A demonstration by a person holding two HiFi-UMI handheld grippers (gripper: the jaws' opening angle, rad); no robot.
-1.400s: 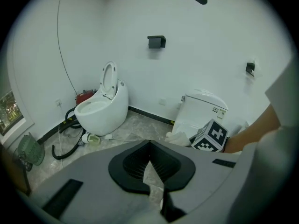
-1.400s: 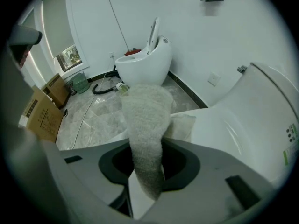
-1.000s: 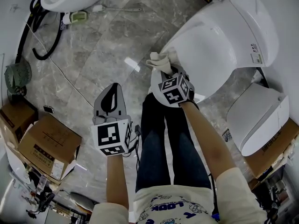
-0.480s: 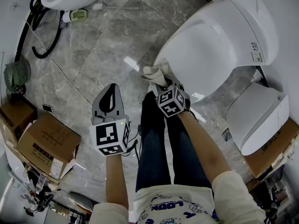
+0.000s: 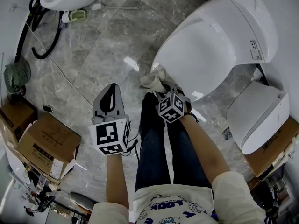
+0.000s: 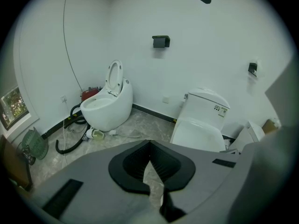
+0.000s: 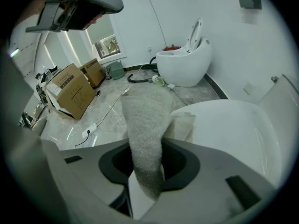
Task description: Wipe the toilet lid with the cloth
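Grey marble floor (image 5: 93,55), white bathroom walls. The cloth (image 5: 152,80) is hanging at frame centre, right by the front edge of the closed toilet lid (image 5: 210,45); actual contact is hard to call. The right gripper (image 5: 161,90) is pinching it, jaws clamped on the cloth's middle. The left gripper (image 5: 108,97) is idling low left over the floor, jaws together, nothing between them. Judging progress: wiping is probably under way, at the lid's near end. The lid is showing no marks, so what is left is unclear. Cardboard boxes (image 5: 46,146) are sitting lower left.
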